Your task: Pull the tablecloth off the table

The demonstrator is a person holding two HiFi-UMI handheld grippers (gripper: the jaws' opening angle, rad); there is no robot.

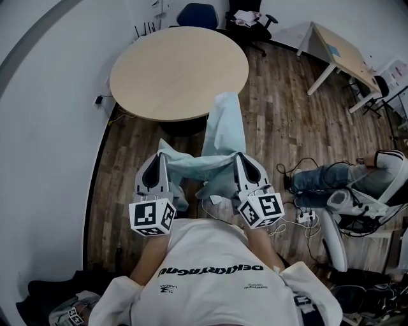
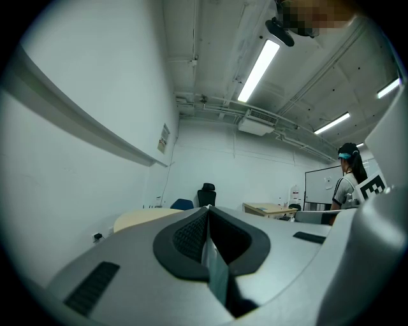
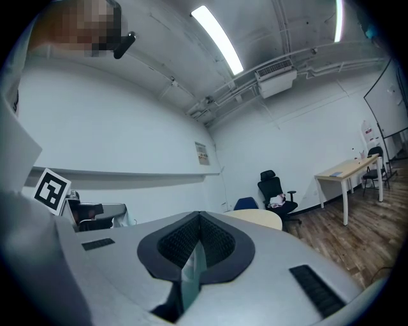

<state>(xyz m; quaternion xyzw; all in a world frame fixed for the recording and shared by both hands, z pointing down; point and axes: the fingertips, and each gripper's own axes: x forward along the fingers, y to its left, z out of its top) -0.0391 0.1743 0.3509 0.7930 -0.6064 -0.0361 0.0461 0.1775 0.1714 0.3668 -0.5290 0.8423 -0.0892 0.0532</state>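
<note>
A pale blue tablecloth [image 1: 221, 143] hangs stretched between two hand-held grippers above a dark wooden floor [image 1: 287, 121], just in front of the person's white shirt [image 1: 210, 274]. The left hand-held gripper [image 1: 159, 157] is clamped on one bunched edge of the fabric. The right hand-held gripper [image 1: 241, 156] is clamped on another, and each gripper view shows a thin fold of the cloth pinched between closed black pads. From the right-hand grip a long strip of the tablecloth runs away from the person, its far end reaching the near edge of the round tabletop [image 1: 172, 70], whose light wood surface is otherwise bare. More of the fabric sags in loose folds between and below the two grippers. Beyond the round tabletop stand a blue chair [image 1: 197, 14] and a black office chair [image 1: 252, 22] against the white wall. A rectangular desk [image 1: 341, 51] stands at the upper right. At the right edge another person [image 1: 347, 178] sits in jeans, with a power strip [image 1: 306, 218] and cables on the floor nearby.
</note>
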